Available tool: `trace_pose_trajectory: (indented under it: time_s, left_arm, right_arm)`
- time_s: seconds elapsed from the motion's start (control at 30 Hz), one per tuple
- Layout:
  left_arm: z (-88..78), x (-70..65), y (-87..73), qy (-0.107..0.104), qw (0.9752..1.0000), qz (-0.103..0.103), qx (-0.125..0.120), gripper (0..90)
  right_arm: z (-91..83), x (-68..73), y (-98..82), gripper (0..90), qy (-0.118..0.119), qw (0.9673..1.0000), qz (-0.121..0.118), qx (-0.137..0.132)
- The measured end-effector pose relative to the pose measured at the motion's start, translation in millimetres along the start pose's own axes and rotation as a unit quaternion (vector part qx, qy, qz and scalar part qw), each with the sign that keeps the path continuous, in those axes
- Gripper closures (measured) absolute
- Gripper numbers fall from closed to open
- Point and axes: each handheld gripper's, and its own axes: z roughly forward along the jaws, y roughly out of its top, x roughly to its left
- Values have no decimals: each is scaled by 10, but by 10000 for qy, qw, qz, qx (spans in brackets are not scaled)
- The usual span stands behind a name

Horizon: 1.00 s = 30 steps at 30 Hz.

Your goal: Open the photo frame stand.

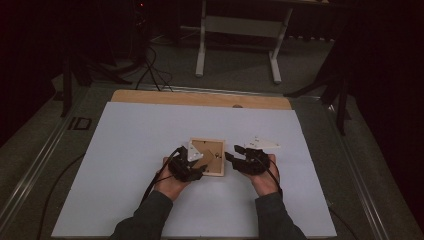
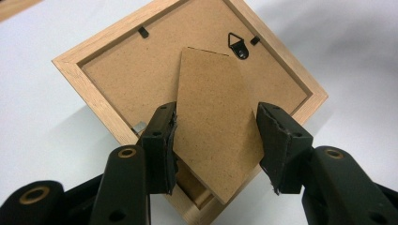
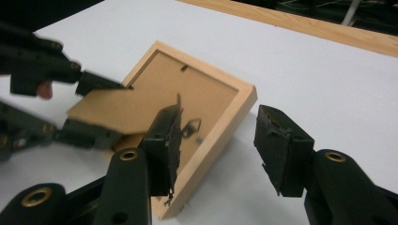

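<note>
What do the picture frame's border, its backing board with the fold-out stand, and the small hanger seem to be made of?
Border: light unpainted wood, with visible grain.
Backing board and stand: brown speckled matt sheet, probably pressed fibreboard.
Hanger: dark, thin, probably metal.

Each gripper, the left gripper [image 1: 196,167] and the right gripper [image 1: 235,156], was black, with brass-ringed screw holes, worn black pads [image 2: 165,145], a white triangular top plate and a trailing black cable. Sleeves [image 1: 147,217] were dark grey.
</note>
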Motion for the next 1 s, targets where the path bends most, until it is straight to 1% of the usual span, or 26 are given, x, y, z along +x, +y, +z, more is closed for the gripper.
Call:
trace_pose_trajectory:
  time_s: [0.07,0.13,0.17,0.27,0.3,0.37,0.4,0.47,0.53,0.6,0.67,0.77,0.83,0.87,0.9,0.93,0.97,1.0]
  left_arm:
    - [-5,-21,-21,49,10000,9,-55,514]
    - [-19,-40,-42,107,9999,91,-84,514]
    - [-31,-53,-55,149,9997,165,-103,514]
    - [-53,-78,-87,222,9992,294,-142,514]
    - [-62,-83,-100,240,9990,338,-161,514]
    - [-76,-90,-120,272,9987,387,-168,514]
    - [-74,-95,-127,274,9987,376,-216,514]
    - [-84,-97,-145,289,9983,439,-244,513]
    - [-86,-102,-160,301,9981,455,-276,514]
    - [-91,-103,-167,289,9980,469,-322,513]
    - [-94,-101,-179,272,9979,465,-365,512]
    - [-99,-97,-213,267,9971,544,-449,511]
    - [-107,-109,-233,278,9966,592,-504,510]
    - [-110,-114,-239,289,9962,629,-523,510]
    - [-112,-115,-246,289,9961,661,-517,508]
    - [-111,-110,-248,269,9961,671,-505,508]
    - [-109,-102,-249,217,9964,651,-494,507]
    - [-109,-76,-247,103,9970,615,-457,505]
  right_arm:
    - [15,-1,26,501,-10,10000,-39,35]
    - [70,-9,91,502,-27,9999,-86,128]
    - [91,-11,106,502,-24,9999,-70,142]
    - [182,-8,140,500,21,9997,-39,226]
    - [258,-1,143,482,53,9995,-43,318]
    - [284,-2,140,469,72,9993,-40,353]
    - [328,-13,131,449,101,9991,2,413]
    - [388,-38,116,412,157,9986,115,501]
    - [449,-77,97,380,295,9974,297,593]
    - [487,-97,83,370,390,9962,429,653]
    - [526,-119,66,350,577,9945,566,666]
    - [564,-131,45,343,735,9920,711,742]
    - [599,-137,30,340,882,9901,743,801]
    - [599,-137,30,340,882,9901,743,801]
    - [603,-122,34,336,954,9895,744,793]
    - [603,-122,34,336,954,9895,744,793]
    - [600,-119,34,342,952,9898,716,782]
    - [593,-118,34,353,934,9903,688,767]
